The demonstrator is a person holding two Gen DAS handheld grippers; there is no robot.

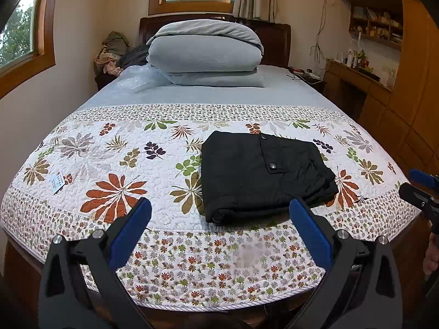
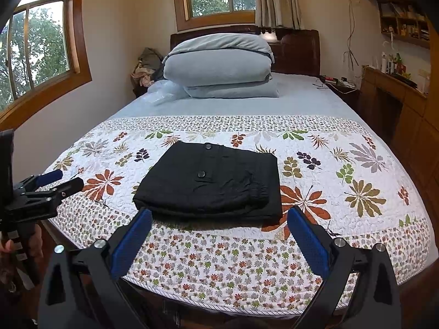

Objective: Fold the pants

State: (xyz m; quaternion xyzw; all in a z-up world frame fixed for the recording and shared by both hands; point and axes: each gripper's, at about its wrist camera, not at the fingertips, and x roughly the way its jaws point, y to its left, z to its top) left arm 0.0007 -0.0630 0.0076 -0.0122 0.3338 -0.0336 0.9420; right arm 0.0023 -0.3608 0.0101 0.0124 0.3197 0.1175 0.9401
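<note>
Black pants (image 1: 263, 175) lie folded into a compact rectangle on the floral quilt (image 1: 109, 164), a buttoned pocket flap facing up. In the right wrist view the same pants (image 2: 211, 183) sit just beyond the fingers. My left gripper (image 1: 219, 213) hovers open over the quilt's front border, short of the pants and holding nothing. My right gripper (image 2: 219, 219) is also open and empty, its blue pads (image 2: 131, 241) close to the pants' near edge. Each gripper also shows at the edge of the other's view: the right gripper (image 1: 422, 189), the left gripper (image 2: 59, 182).
A stack of folded grey bedding (image 1: 205, 52) sits at the head of the bed. Crumpled clothes (image 1: 112, 52) lie at the far left by the headboard. A wooden desk and shelves (image 1: 365, 76) line the right wall. A small label (image 1: 57, 182) lies on the quilt's left side.
</note>
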